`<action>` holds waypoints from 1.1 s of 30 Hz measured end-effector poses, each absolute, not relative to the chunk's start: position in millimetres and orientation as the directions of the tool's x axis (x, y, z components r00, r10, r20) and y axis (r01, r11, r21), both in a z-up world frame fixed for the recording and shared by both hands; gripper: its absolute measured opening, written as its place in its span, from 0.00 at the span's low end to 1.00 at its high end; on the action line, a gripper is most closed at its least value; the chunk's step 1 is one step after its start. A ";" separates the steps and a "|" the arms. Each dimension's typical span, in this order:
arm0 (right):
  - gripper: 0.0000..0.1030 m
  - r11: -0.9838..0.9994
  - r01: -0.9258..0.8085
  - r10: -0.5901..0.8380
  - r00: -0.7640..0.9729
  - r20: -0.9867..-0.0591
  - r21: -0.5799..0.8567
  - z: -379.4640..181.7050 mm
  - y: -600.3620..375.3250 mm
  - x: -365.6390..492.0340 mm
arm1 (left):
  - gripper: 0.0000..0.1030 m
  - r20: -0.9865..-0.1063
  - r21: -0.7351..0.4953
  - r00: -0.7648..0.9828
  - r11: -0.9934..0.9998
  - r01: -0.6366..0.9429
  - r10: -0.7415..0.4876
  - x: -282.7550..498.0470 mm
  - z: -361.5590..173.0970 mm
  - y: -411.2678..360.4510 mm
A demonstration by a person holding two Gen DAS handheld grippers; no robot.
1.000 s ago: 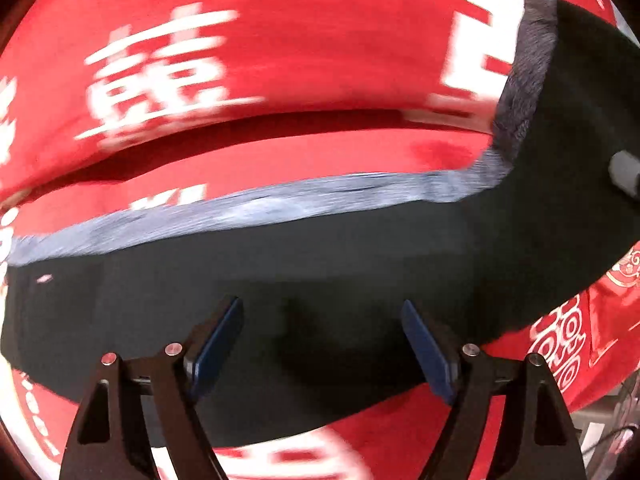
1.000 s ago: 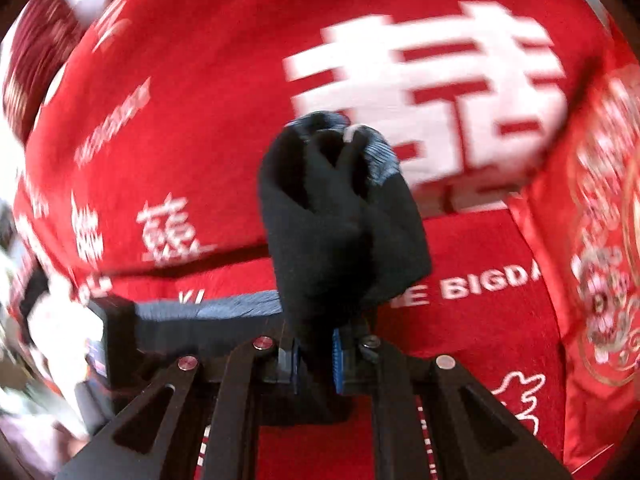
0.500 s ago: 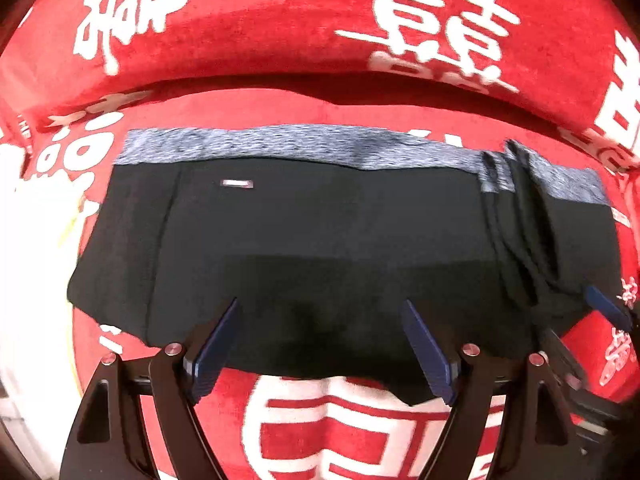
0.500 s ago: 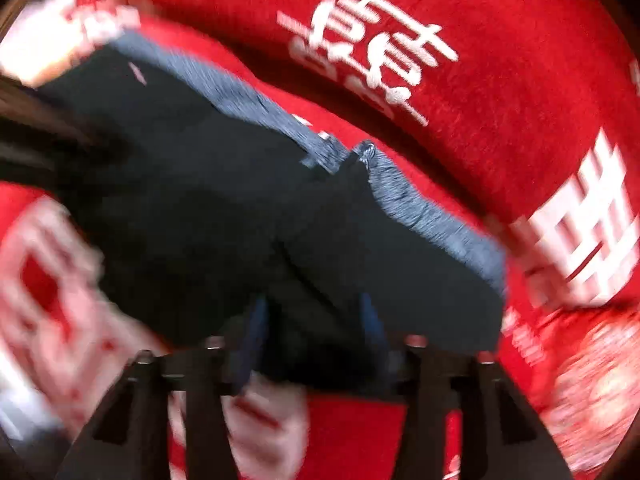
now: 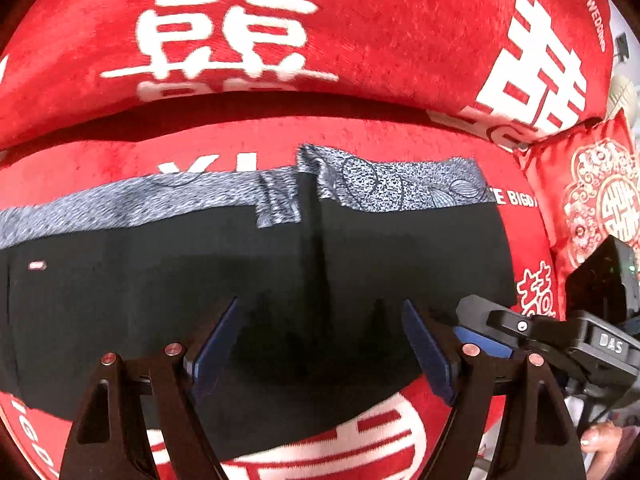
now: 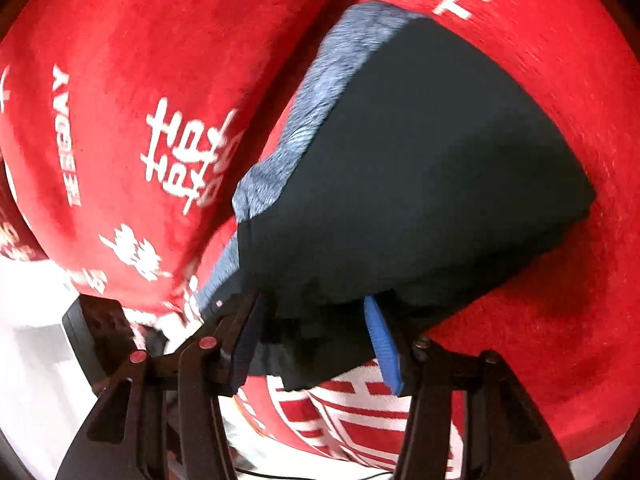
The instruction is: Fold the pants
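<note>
A red plush sofa cover printed with large white characters (image 5: 400, 32) drapes over a seat and backrest. On the seat lie black fabric pants with a mottled grey waistband (image 5: 248, 280), spread flat, the waistband toward the backrest and one end folded over the rest. A red embroidered cushion (image 5: 596, 196) sits at the seat's right edge. The left gripper (image 5: 320, 344) hovers over the pants' near edge, jaws wide apart, holding nothing. The right gripper (image 6: 316, 340) is also spread wide, its blue pads straddling the pants' folded edge without clamping it.
</note>
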State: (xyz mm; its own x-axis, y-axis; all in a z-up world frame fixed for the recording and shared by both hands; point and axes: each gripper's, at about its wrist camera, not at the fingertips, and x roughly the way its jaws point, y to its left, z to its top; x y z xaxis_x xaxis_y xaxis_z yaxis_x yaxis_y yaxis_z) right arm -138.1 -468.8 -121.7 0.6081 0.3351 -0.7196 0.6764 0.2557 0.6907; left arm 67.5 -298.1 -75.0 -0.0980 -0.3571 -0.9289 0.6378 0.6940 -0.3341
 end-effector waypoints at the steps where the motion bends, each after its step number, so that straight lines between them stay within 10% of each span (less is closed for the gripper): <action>1: 0.51 0.234 0.679 0.326 0.619 -0.714 0.696 -124.7 -470.8 -138.4 | 0.78 -0.926 -0.344 -0.109 0.692 0.635 -0.361 68.4 -80.1 -302.3; 2: 0.47 0.202 0.684 0.322 0.630 -0.707 0.701 -127.8 -473.0 -137.8 | 0.71 -0.922 -0.356 -0.119 0.690 0.630 -0.368 69.0 -84.5 -305.4; 4: 0.04 0.121 0.705 0.337 0.634 -0.697 0.699 -140.5 -478.8 -137.6 | 0.51 -0.933 -0.340 -0.132 0.697 0.631 -0.335 68.9 -95.7 -312.2; 11: 0.04 0.336 0.673 0.397 0.534 -0.747 0.659 -112.1 -454.7 -130.2 | 0.52 -0.957 -0.212 0.002 0.706 0.676 -0.290 47.0 -72.7 -281.1; 14: 0.04 0.393 0.702 0.379 0.464 -0.801 0.593 -135.2 -450.5 -122.9 | 0.77 -0.974 -0.177 0.004 0.771 0.612 -0.227 51.2 -95.1 -268.5; 17: 0.06 0.406 0.689 0.393 0.462 -0.795 0.600 -138.0 -454.4 -117.9 | 0.81 -0.971 -0.187 0.019 0.805 0.563 -0.239 60.4 -92.3 -260.4; 22: 0.47 0.602 0.595 0.367 0.386 -0.846 0.532 -89.7 -444.2 -111.0 | 0.81 -0.967 -0.112 0.113 0.781 0.615 -0.228 61.4 -57.9 -260.9; 33: 0.30 0.712 0.611 0.134 0.366 -0.921 0.346 -77.3 -507.0 -75.0 | 0.81 -0.964 -0.103 0.111 0.727 0.679 -0.240 51.2 -72.0 -339.1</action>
State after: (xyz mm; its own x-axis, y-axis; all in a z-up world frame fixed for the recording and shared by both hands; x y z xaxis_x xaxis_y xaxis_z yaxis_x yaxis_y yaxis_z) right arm -75.0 -507.0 -77.3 0.3656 0.1341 -0.9211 0.6105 0.7124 0.3460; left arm 51.2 -339.1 -72.0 0.1114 -0.2402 -0.9643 0.6788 0.7271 -0.1027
